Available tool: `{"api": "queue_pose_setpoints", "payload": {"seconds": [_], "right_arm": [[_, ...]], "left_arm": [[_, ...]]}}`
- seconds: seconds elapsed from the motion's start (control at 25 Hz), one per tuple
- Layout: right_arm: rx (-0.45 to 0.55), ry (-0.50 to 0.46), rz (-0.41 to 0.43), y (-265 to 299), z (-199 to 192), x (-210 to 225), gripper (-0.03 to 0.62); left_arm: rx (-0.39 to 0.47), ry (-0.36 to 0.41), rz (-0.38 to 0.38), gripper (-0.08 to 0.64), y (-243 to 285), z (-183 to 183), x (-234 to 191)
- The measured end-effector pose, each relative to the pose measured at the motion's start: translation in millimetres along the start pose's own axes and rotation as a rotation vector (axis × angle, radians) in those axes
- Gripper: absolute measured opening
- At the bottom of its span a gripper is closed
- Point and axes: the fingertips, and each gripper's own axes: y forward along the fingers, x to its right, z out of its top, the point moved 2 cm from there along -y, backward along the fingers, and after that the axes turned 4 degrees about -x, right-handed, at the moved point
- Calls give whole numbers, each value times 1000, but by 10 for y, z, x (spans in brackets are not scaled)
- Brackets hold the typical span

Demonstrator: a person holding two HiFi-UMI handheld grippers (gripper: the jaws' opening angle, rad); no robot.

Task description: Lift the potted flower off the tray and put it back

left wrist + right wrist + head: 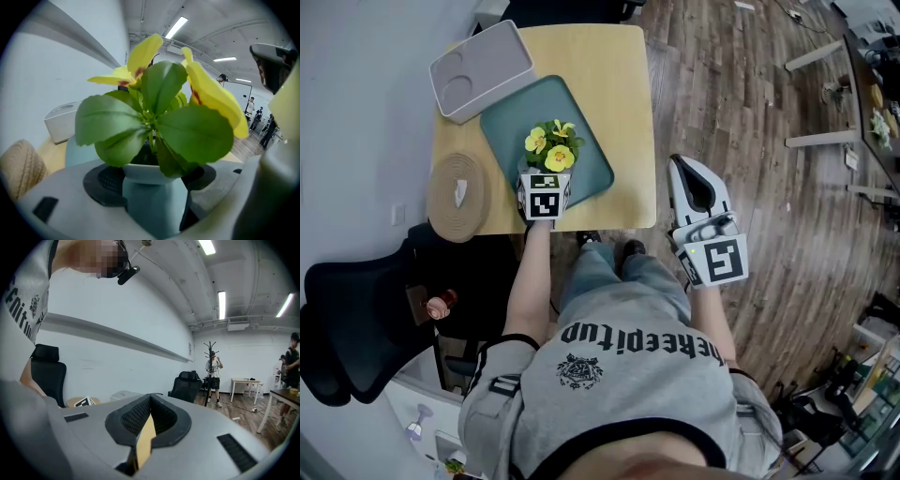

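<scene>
The potted flower (551, 145) has yellow blooms and green leaves and stands over the near end of the teal tray (508, 127) on the wooden table. My left gripper (546, 176) reaches in from the table's near edge. In the left gripper view its jaws are shut on the pale blue pot (151, 204), with the leaves (154, 122) filling the frame above and a strip of tray (75, 152) behind. I cannot tell whether the pot rests on the tray. My right gripper (682, 171) hangs off the table's right side above the floor, its jaws (149, 401) shut on nothing.
A white lidded box (480, 70) lies at the table's far left corner, next to the tray. A round woven mat (457, 195) sits at the near left. A black office chair (356, 319) stands left of me. Desks and people stand far off across the room.
</scene>
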Motion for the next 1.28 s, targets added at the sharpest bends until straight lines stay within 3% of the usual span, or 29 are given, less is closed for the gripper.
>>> {"api": "queue_pose_setpoints", "payload": {"seconds": [0.6, 0.84, 1.28], "right_arm": [[17, -6, 61, -35, 45, -69, 3], [58, 9, 144, -38, 119, -254, 3], [134, 6, 310, -156, 332, -606, 3]], "left_arm": [[13, -7, 28, 353, -267, -86, 46], [33, -62, 102, 345, -664, -260, 19], [208, -150, 293, 39, -1611, -153, 90]]}}
